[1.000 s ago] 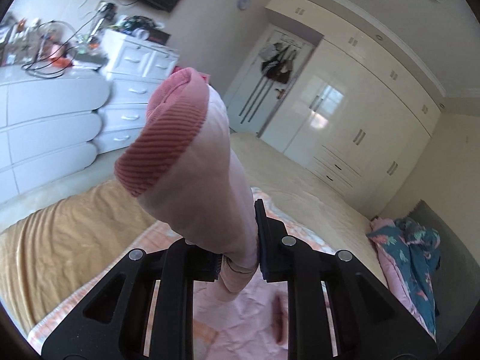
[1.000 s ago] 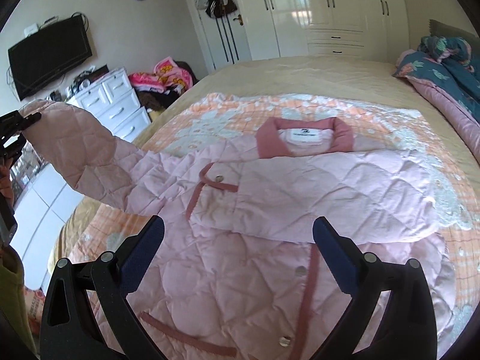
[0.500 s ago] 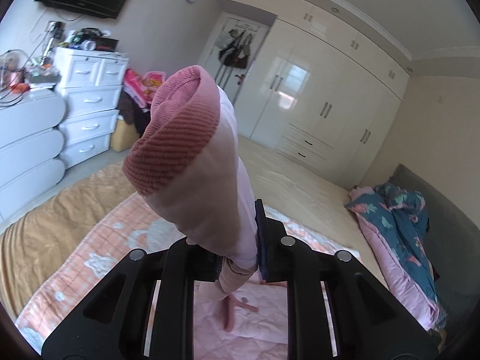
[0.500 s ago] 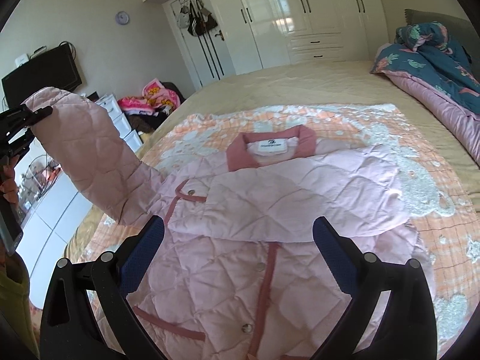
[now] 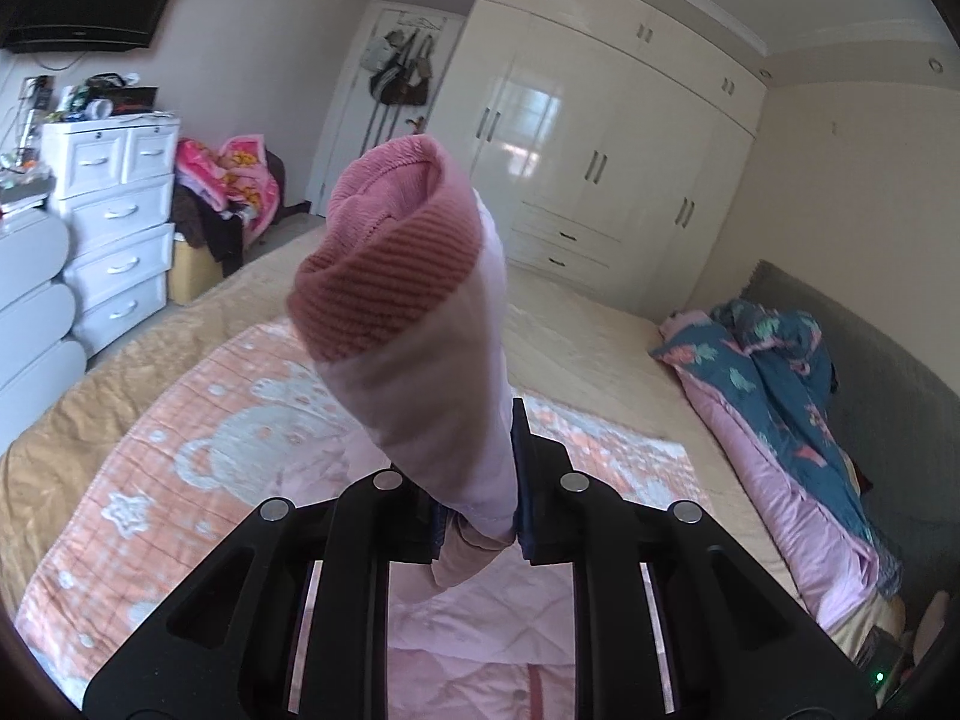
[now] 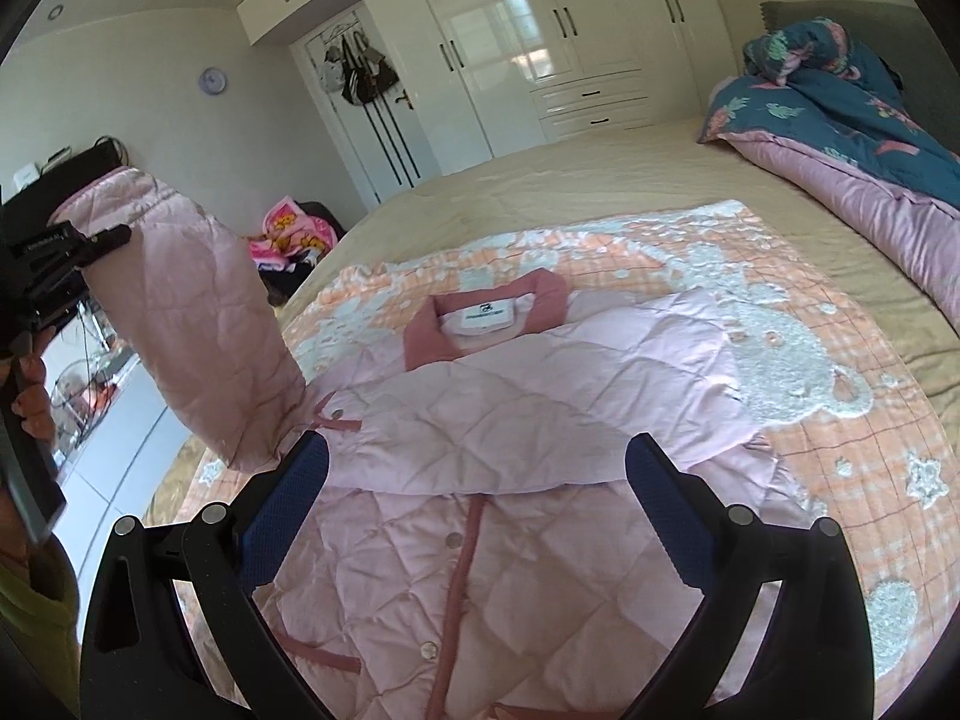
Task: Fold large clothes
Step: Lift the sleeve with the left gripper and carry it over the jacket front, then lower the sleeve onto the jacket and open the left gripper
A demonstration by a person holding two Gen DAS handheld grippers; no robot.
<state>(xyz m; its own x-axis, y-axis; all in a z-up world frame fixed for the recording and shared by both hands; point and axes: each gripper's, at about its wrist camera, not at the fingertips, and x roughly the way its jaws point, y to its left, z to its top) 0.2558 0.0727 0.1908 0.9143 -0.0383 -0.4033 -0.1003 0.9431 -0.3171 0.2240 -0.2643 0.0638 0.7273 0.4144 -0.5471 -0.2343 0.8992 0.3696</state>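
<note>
A pink quilted jacket [image 6: 480, 420] lies front-up on an orange patterned blanket [image 6: 840, 468] on the bed, its collar pointing to the far side. One sleeve is folded across the chest. My left gripper [image 5: 477, 516] is shut on the other sleeve [image 5: 420, 324] near its ribbed dark-pink cuff [image 5: 390, 264] and holds it up in the air. In the right wrist view that raised sleeve [image 6: 198, 330] hangs at the left with the left gripper [image 6: 66, 258] at its top. My right gripper [image 6: 477, 498] is open and empty above the jacket's middle.
A blue-and-pink duvet [image 6: 840, 120] is heaped at the bed's right side. White wardrobes [image 5: 600, 150] line the far wall. White drawers [image 5: 114, 228] and a pile of clothes [image 5: 228, 192] stand left of the bed.
My left gripper has swung the raised sleeve to the right, over the bed. My right gripper has moved lower and closer over the jacket, still open.
</note>
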